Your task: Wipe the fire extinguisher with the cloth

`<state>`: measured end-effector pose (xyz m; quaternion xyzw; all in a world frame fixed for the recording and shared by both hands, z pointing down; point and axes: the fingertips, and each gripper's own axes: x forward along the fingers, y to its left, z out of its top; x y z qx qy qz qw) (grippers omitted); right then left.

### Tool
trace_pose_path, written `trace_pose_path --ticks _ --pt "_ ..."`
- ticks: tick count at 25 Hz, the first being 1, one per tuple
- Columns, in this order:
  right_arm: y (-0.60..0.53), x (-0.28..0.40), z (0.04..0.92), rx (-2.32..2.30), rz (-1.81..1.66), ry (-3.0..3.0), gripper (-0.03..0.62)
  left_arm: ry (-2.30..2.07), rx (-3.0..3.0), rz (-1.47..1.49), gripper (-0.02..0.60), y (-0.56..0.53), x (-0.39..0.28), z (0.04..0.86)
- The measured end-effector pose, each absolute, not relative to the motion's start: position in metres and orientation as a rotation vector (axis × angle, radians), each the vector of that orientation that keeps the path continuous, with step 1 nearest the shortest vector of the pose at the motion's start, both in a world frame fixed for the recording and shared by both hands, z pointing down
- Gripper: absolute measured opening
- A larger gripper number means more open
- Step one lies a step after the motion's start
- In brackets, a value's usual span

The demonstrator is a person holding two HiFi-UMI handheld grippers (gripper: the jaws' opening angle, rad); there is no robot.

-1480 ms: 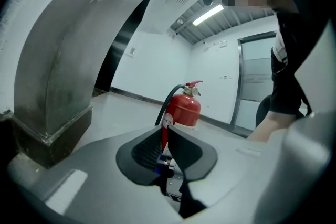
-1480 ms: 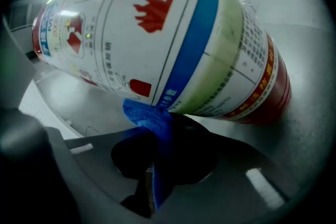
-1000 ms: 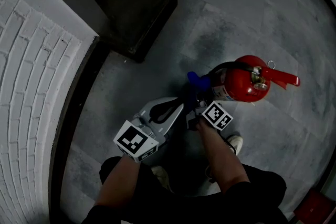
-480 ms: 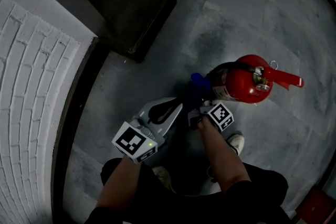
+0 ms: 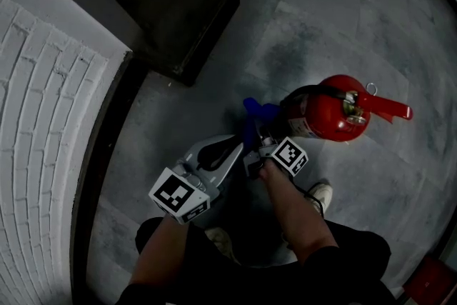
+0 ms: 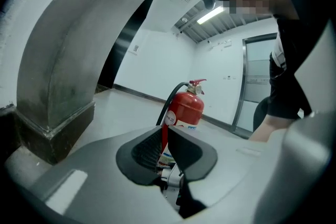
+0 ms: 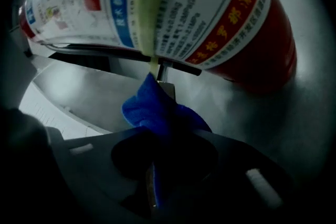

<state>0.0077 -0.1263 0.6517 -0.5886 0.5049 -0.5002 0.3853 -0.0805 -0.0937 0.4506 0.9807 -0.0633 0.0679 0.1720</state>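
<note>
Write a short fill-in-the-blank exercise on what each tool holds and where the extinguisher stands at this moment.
1. The right tool is shut on a ___ cloth.
2. The red fire extinguisher stands upright on the grey ___.
3. The left tool has its jaws together and holds ___.
Missing words: blue; floor; nothing.

Fire extinguisher (image 5: 335,114) on the floor (image 5: 357,11) at right; cloth (image 5: 254,111) just left of it; wall (image 5: 43,118) along the left edge.
</note>
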Motion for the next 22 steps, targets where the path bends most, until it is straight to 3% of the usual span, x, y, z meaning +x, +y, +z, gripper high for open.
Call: trace_pose_path --ticks 8,13,22 --pt "-0.117 -0.002 0.618 -1.467 -1.154 1.274 0.061 -0.164 2.762 0.172 0.032 -0.095 -0.076 0.452" --pt "-0.08 0.013 0.636 -1.525 -1.168 1.038 0.061 -0.098 2.757 0.146 0.032 -0.088 -0.064 0.45" --pt "-0.037 0.013 0.639 -1.604 -1.166 1.134 0.06 0.032 2.747 0.162 0.032 -0.073 -0.045 0.456"
